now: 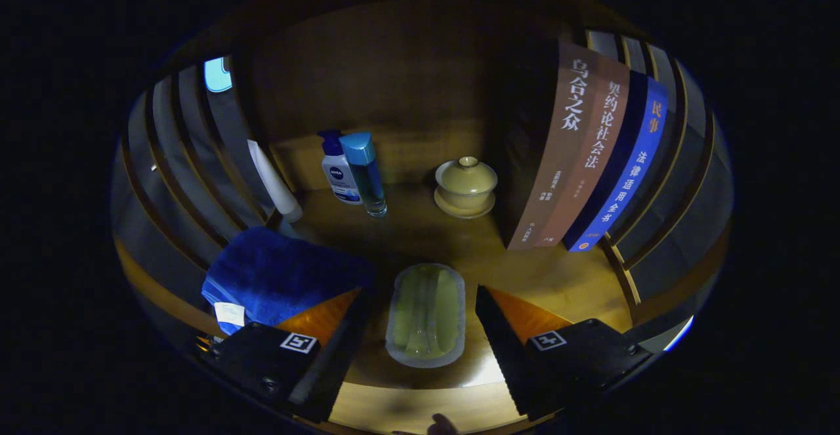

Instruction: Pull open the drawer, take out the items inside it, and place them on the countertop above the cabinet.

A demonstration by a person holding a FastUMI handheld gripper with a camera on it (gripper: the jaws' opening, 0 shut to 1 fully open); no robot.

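My gripper (422, 290) is open, its two black fingers spread wide over a wooden countertop (558, 277). Between the fingers lies a clear oval packet (426, 315) with yellow-green contents, flat on the wood. Neither finger touches it; a gap shows on each side. A folded blue towel (282, 274) with a white tag rests on the countertop just left of the left finger (341, 330).
Beyond the fingers stand a white pump bottle (340, 176) and a blue-capped clear bottle (366, 172), with a lidded beige cup (466, 186) on a saucer to their right. Upright books (584, 153) stand at the right. A white tube (274, 182) leans at the left. Slatted walls flank both sides.
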